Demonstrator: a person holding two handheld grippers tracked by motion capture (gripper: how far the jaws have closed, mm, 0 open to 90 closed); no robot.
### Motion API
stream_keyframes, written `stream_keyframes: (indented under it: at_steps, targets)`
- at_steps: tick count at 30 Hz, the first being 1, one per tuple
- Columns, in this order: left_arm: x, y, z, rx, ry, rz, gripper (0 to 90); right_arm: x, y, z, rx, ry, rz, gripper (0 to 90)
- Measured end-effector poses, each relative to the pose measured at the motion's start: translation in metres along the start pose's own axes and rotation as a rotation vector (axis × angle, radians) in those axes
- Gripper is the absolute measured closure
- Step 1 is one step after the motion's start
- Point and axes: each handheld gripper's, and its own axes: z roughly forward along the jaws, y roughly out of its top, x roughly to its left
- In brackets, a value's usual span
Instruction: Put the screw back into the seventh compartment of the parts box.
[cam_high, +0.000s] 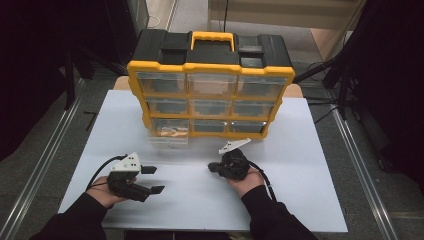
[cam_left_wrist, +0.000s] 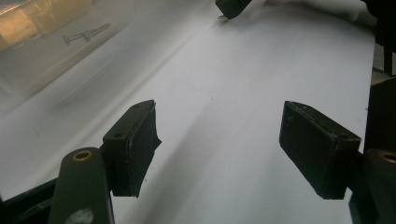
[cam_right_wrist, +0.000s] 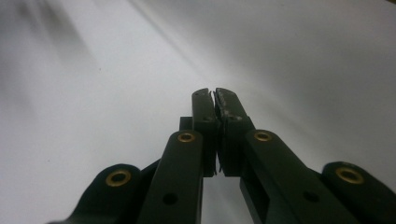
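1. Left gripper (cam_high: 152, 180) sat wide open over bare white table (cam_high: 300, 200), nothing between its jaws.
2. Right gripper (cam_right_wrist: 215, 95) was fully closed; nothing visible between the pads.
3. Pulled-out clear drawer (cam_high: 169, 136) with screws (cam_left_wrist: 86, 33) lay ahead of the left gripper, apart from it, at the organizer (cam_high: 210, 95) base.
4. Likely next: approach the drawer front level and squarely, and go slowly so the screws don't spill.

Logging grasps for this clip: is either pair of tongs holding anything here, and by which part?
Nothing is held. The left tongs stand wide open over the bare table; the right tongs are shut with nothing visible between them.
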Motion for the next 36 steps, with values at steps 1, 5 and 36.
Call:
stream_keyframes:
  at_steps: [1, 5, 36]
  targets:
    - [0.0, 0.0, 0.0, 0.0, 0.0, 0.0, 27.6, 0.0, 0.001, 0.0, -0.001, -0.002, -0.001, 89.0]
    - [0.0, 0.0, 0.0, 0.002, 0.0, 0.001, 27.7, 0.001, 0.004, -0.002, -0.004, 0.006, 0.0, 89.0]
    - [-0.001, 0.0, 0.005, 0.02, -0.016, 0.012, 27.6, 0.013, 0.033, 0.003, 0.01, 0.063, -0.036, 89.1]
